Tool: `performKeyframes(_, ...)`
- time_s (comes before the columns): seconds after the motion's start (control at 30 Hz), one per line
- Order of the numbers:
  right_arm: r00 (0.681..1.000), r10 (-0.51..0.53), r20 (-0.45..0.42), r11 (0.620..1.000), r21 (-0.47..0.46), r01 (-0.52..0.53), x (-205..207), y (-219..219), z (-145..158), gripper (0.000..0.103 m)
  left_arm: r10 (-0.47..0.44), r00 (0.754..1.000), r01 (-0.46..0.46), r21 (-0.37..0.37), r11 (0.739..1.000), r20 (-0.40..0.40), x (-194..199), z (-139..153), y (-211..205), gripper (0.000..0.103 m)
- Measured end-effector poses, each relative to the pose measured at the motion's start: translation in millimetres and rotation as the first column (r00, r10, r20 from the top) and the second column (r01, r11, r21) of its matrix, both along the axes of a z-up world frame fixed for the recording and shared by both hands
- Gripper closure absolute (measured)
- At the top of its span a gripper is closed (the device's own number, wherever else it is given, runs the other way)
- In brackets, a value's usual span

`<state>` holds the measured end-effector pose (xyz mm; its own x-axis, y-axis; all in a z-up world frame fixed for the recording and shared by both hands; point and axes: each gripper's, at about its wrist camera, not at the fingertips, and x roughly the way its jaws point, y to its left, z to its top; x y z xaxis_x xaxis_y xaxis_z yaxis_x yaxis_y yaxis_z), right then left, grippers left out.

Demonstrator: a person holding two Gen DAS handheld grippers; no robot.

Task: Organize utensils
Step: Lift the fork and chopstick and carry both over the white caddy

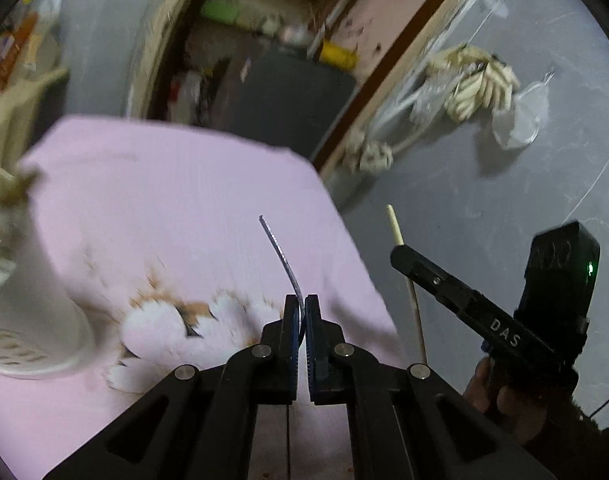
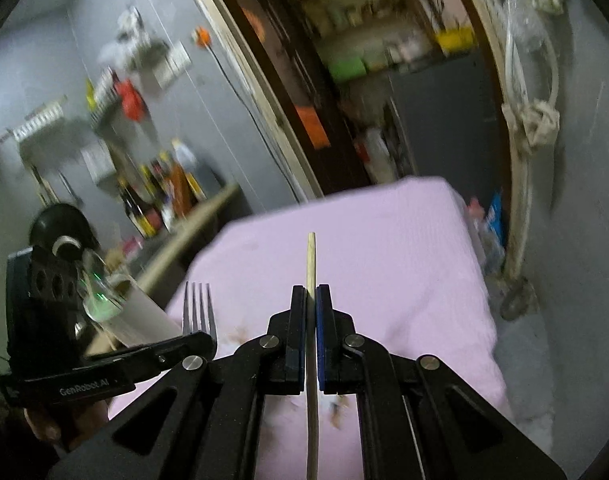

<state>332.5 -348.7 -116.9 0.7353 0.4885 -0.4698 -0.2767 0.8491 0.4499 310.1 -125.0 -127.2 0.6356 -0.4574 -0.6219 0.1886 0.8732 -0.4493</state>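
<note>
Fork [image 2: 199, 307] in "GenRobot.AI" left claw [image 2: 208, 342] — chopstick [image 2: 311, 264] beside.

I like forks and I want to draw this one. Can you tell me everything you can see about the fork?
The fork is shiny silver metal with four thin tines pointing up. The left gripper has its blue-padded fingers shut on it, so its handle is hidden. Seen edge-on from the left wrist it looks like a thin curved strip. It is lifted above the pink cloth and touches only those fingers. A white holder stands nearby to the left.
</note>
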Motion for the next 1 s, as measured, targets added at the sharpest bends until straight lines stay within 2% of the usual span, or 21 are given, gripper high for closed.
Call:
performKeyframes(0.2,0.989,0.015,0.147,0.999,0.033,-0.02,-19,32,36,0.099,0.055,0.991,-0.055,-0.002,0.999,0.121,-21,42,27,0.1)
performKeyframes(0.47,0.964,0.0,0.265,0.998,0.064,-0.018,-33,72,82,0.099,0.104,0.977,-0.101,-0.025,0.995,0.186,-35,81,68,0.1)
performKeyframes(0.7,0.887,-0.1,0.451,0.984,0.179,0.019,-44,109,132,0.099,0.11,0.967,-0.109,-0.02,0.994,0.23,-56,115,104,0.1)
performKeyframes(0.8,0.865,-0.115,0.489,0.978,0.206,0.013,-45,134,145,0.099,0.131,0.96,-0.128,-0.026,0.991,0.247,-64,128,125,0.1)
performKeyframes(1.0,0.843,-0.131,0.522,0.969,0.247,-0.002,-40,183,157,0.099,0.195,0.94,-0.192,-0.037,0.981,0.281,-75,147,174,0.1)
